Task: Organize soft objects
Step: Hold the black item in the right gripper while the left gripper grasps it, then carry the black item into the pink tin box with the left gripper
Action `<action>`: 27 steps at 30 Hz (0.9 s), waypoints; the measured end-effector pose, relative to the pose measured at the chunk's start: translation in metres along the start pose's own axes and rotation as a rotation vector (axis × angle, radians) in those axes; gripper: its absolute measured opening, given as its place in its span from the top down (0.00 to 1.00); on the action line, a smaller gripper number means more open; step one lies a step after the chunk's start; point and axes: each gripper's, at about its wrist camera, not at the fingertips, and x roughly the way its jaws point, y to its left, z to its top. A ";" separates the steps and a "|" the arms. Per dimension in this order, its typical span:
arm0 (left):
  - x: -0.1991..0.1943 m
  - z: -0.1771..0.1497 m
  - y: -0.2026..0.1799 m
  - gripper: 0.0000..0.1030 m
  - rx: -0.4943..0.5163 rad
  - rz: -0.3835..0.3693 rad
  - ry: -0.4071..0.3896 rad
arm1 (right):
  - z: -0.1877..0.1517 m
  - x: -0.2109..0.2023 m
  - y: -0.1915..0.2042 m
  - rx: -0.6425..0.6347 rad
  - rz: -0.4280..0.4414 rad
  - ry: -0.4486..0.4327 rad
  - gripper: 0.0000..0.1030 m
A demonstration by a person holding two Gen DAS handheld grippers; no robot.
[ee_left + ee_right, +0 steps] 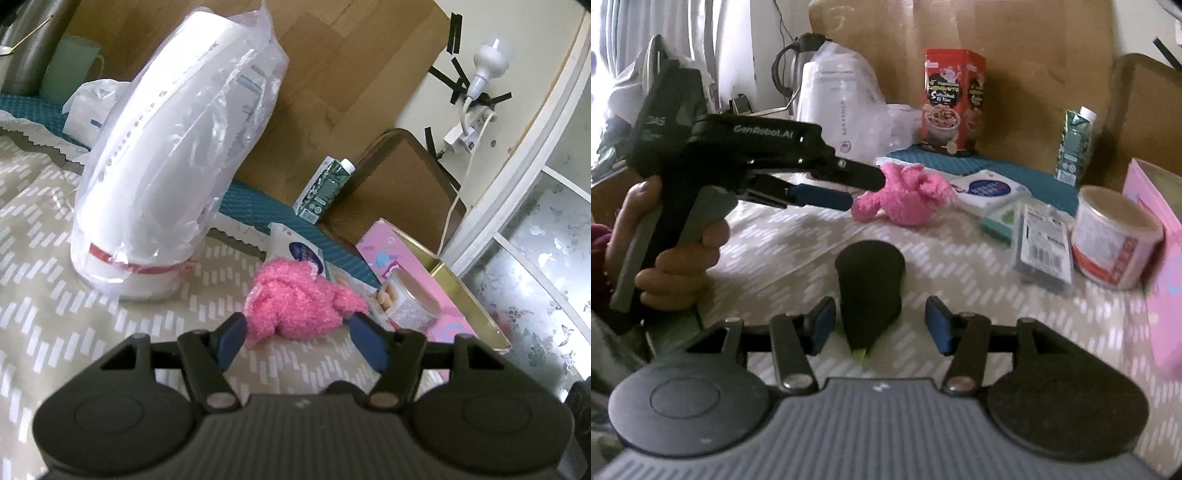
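A fluffy pink soft object (295, 302) lies on the beige patterned tablecloth (55, 295); it also shows in the right wrist view (908, 199). My left gripper (295, 328) is open, its blue pads on either side of the pink object's near edge. In the right wrist view the left gripper (864, 188) reaches the pink object from the left. A dark rolled soft object (870, 291) lies on the cloth (960, 295) between the fingers of my open right gripper (881, 325).
A white appliance in a clear plastic bag (166, 166) stands left. A round tin (1112, 236), packets (1045, 251), a pink box (1163, 266), a red snack box (953, 103) and a green carton (1076, 144) crowd the right and back.
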 end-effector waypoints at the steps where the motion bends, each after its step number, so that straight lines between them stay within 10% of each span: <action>1: -0.001 -0.001 -0.002 0.38 0.011 -0.001 0.003 | -0.002 -0.001 0.001 0.001 0.002 -0.004 0.42; 18: 0.015 -0.028 -0.048 0.42 0.178 -0.001 0.151 | -0.003 0.005 0.005 -0.010 -0.011 -0.028 0.42; 20: 0.016 -0.032 -0.056 0.45 0.224 0.027 0.146 | -0.002 0.006 0.006 -0.013 -0.011 -0.033 0.61; 27: 0.010 -0.031 -0.058 0.51 0.213 0.012 0.131 | -0.004 0.002 0.009 0.005 -0.025 -0.046 0.61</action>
